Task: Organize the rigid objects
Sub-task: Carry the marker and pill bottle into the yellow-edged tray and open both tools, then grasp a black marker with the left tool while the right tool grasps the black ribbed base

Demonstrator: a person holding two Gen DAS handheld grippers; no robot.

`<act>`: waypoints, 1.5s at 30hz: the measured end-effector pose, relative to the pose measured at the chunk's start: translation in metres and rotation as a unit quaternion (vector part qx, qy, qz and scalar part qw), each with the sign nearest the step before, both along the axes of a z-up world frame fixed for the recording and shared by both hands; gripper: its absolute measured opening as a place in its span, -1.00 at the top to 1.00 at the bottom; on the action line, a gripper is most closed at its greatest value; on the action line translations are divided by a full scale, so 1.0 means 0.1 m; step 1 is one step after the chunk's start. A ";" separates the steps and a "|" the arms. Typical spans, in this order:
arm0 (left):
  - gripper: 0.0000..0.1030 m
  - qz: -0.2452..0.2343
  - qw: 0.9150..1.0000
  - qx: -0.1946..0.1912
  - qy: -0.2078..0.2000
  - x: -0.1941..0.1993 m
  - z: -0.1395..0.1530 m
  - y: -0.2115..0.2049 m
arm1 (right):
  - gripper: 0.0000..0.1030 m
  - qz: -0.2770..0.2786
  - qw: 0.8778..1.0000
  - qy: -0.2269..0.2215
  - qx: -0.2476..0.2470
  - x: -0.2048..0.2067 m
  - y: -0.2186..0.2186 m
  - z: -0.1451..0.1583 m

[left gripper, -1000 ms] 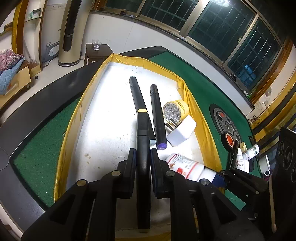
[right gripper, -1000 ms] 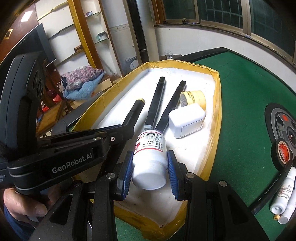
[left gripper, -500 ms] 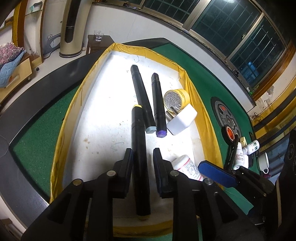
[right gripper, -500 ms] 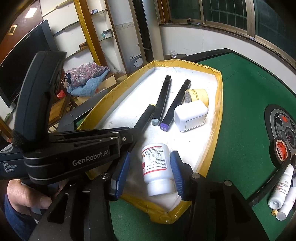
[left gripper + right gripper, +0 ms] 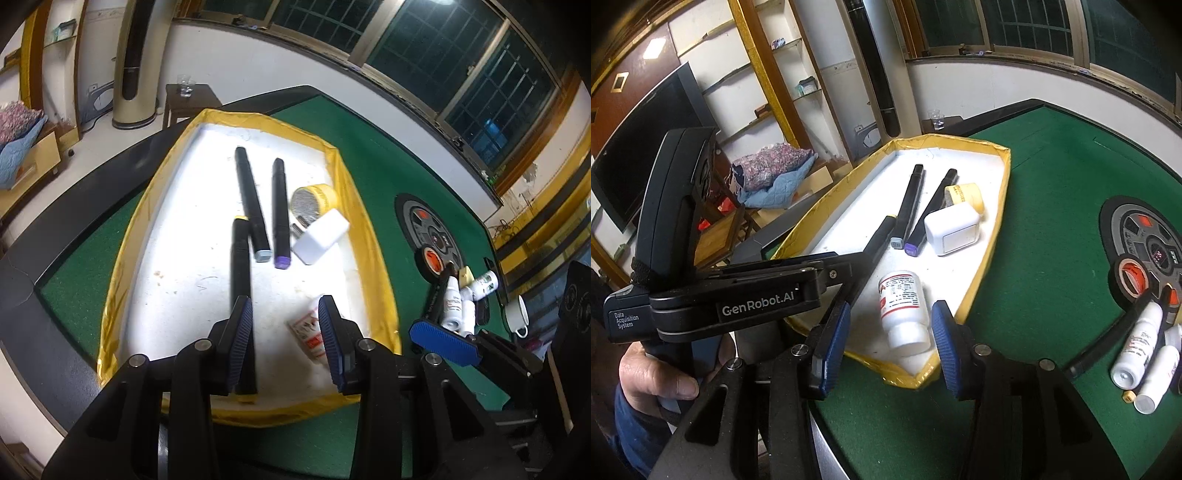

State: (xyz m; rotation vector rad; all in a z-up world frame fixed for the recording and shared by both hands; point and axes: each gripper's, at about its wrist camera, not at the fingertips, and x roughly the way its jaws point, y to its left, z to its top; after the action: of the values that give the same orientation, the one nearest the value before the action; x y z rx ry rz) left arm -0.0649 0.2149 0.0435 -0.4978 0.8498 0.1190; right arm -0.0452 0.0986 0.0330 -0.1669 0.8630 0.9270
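The left gripper (image 5: 284, 339) hangs over the near end of the yellow-rimmed tray (image 5: 373, 236), its jaws opening with nothing pinched between them. The yellow-capped black marker (image 5: 241, 280) lies flat on the white tray floor just beside the left pad, its near end passing under that finger (not touching the pad, as far as I can see). Ahead of this claw, farther up the tray, lie two more markers side by side: the grey-capped marker (image 5: 251, 206) and the purple-capped marker (image 5: 280, 214). To their right sit a white charger block (image 5: 320, 242) and a yellow tin (image 5: 314, 199) touching it.

The right gripper (image 5: 890, 343) stands parted as well, holding nothing. The white pill bottle (image 5: 905, 306) lies on its side on the tray floor between and just beyond the blue pads, with a clear gap on each side, its cap toward the claw. Off to this claw's right, on the green felt table (image 5: 1052, 229), are a roll of black tape (image 5: 1134, 280) and a cluster of small white bottles (image 5: 1141, 347). A hand (image 5: 657, 373) grips the left gripper's handle.
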 end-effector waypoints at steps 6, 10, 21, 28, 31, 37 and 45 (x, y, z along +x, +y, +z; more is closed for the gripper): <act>0.32 -0.038 0.999 0.020 -0.024 0.01 0.27 -0.37 | 0.20 -0.026 0.999 0.001 0.022 0.07 -0.49 0.10; 0.31 -0.092 0.995 0.037 -0.031 0.10 0.40 -0.77 | 0.20 -0.063 0.997 0.001 0.034 0.18 -0.96 0.14; 0.08 -0.205 0.974 0.091 0.029 0.79 0.02 -1.75 | 0.03 -0.215 0.974 -0.005 0.074 0.57 -2.48 0.31; 0.09 -0.216 0.966 0.126 0.061 1.14 -0.18 -1.94 | 0.03 -0.282 0.956 0.006 0.085 0.80 -3.03 0.30; 0.09 -0.216 0.963 0.146 0.065 1.29 -0.24 -2.01 | 0.03 -0.292 0.952 0.023 0.094 0.86 -3.10 0.26; 0.77 -0.202 0.964 0.168 0.047 1.31 -0.33 -2.05 | 0.03 -0.309 0.949 0.008 0.054 0.95 -3.12 0.16; 0.77 -0.197 0.968 0.155 0.032 0.82 -0.34 -2.06 | -0.12 -0.274 0.962 0.021 0.003 1.05 -2.87 -0.07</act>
State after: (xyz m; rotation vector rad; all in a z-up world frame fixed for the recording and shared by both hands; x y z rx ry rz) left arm 0.0169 0.0091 0.0099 -0.0265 0.9589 -0.0988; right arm 0.0599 -0.1885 0.0262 0.0982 0.8833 0.4144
